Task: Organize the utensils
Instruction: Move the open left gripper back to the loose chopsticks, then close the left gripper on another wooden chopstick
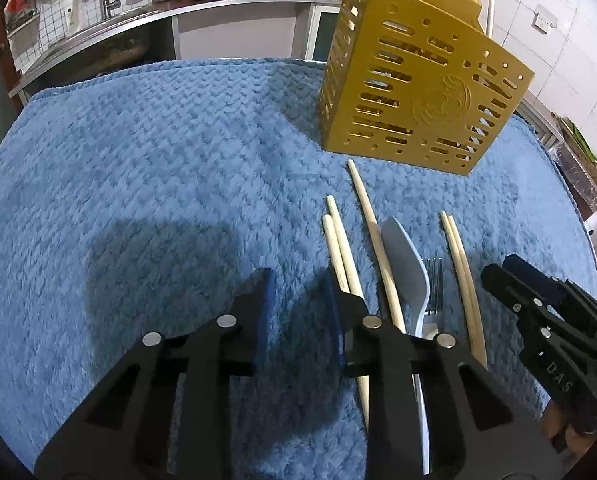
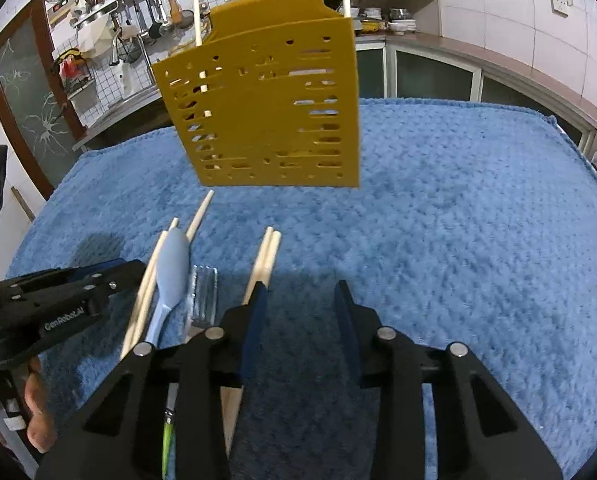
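On the tabletop, covered by a blue towel [image 1: 138, 160], the utensils are laid in a row in front of a gold holder [image 1: 418, 96], which already carries two chopsticks upright. From left to right in the left wrist view are seen a chopstick pair [image 1: 340, 248], a single chopstick [image 1: 372, 232], a grey spatula [image 1: 404, 260], a fork [image 1: 433, 284] and a second chopstick pair [image 1: 460, 264]. All long axes are run roughly toward the holder, away from both tools.

The left tool [image 1: 298, 292] is held narrow, with nothing between its pads; only towel is seen in the gap. The left-hand pair is found just beside its right finger, partly hidden under it, so a small shift to the right seems to be called for.

The right tool [image 2: 302, 300] is likewise kept narrow and empty. The second pair [image 2: 266, 256] is met at its left finger, passing beneath it, not inside the gap.

Each hand is thus placed nearest to its own pair; the spatula, fork and single chopstick are left between the two tools.
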Tool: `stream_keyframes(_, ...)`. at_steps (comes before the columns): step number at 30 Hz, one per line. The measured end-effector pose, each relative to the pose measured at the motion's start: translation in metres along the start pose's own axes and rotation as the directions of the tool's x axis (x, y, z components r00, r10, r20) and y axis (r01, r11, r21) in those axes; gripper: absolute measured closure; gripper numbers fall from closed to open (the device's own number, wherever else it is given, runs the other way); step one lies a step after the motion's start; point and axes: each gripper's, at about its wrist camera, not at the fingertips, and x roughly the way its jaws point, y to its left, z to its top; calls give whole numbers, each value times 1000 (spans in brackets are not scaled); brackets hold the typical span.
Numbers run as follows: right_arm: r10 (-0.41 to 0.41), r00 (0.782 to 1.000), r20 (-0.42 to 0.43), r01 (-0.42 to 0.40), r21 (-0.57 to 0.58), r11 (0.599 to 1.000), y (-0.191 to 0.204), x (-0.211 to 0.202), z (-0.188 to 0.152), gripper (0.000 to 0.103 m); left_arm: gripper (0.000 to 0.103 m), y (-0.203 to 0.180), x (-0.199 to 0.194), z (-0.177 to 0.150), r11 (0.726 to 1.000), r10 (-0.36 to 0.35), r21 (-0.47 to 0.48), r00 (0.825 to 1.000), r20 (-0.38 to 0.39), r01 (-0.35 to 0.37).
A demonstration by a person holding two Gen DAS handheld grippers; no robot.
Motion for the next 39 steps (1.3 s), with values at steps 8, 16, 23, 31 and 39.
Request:
stream_keyframes(8,-12,999,-37,11,-17,1000,6,14,0,77,80,-8,3,2,998,43,38,999,2,-43)
stream_keyframes(16,14,1000,7,-14,-4,1000,6,3,5,77,81,1,-1,6,1000,3,0,1000,-1,-3)
stream_keyframes(23,-3,1000,-20,2,-35,999,15,12,4,77,82,-11,-2,2,999,-11,36,1000,10,11)
stream_keyframes(31,-16,999,-32,15,-32,999,16,17,8,79,88,-12,5,3,999,2,43,1000,0,-2)
stream_keyframes(39,-43,998,-39,40,-71,997,25,27,7,80,91,-17,10,2,997,25,74,1000,2,-25)
